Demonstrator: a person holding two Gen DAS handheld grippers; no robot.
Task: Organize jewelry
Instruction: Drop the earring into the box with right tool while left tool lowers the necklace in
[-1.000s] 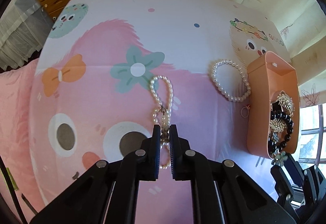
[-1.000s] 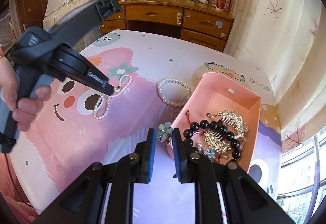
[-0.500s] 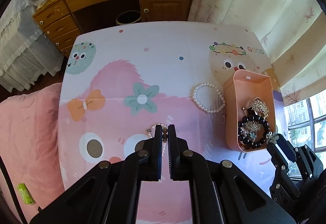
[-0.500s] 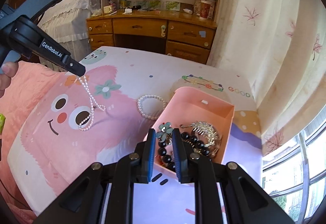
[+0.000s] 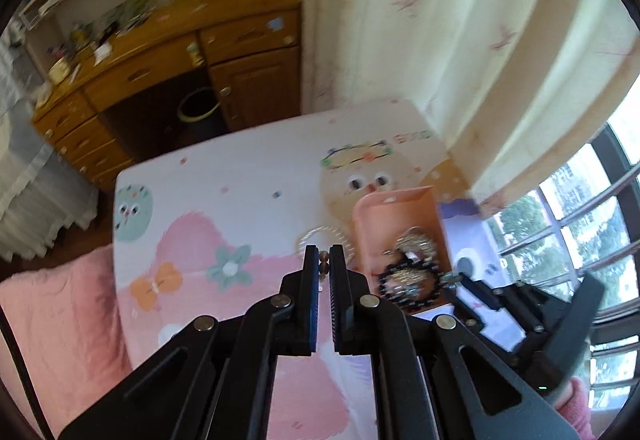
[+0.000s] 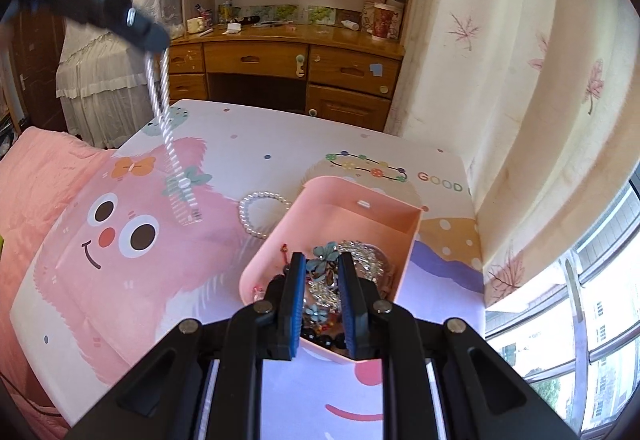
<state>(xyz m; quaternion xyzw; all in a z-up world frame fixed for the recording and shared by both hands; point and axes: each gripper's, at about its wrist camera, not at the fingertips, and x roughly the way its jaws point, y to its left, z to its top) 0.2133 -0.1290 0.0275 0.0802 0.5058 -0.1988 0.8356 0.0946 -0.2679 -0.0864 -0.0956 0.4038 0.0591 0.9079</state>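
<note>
Pink plastic box [image 6: 404, 236] sits on the cartoon-print tablecloth [image 6: 280, 143], already heaped with a black bead bracelet [image 5: 408, 286] and silver pieces. The left gripper [image 5: 324, 260] is clamped tight on a pearl necklace [image 6: 172, 143], which dangles in a long blurred strand high above the cloth, clear of the surface. The right gripper [image 6: 322, 268] hovers over the near end of the box, pinching a small teal flower ornament [image 6: 326, 254] between its fingertips. A pearl bracelet [image 6: 262, 213] lies flat on the cloth just beside the box's left wall. A wooden desk [image 6: 280, 59] stands behind.
</note>
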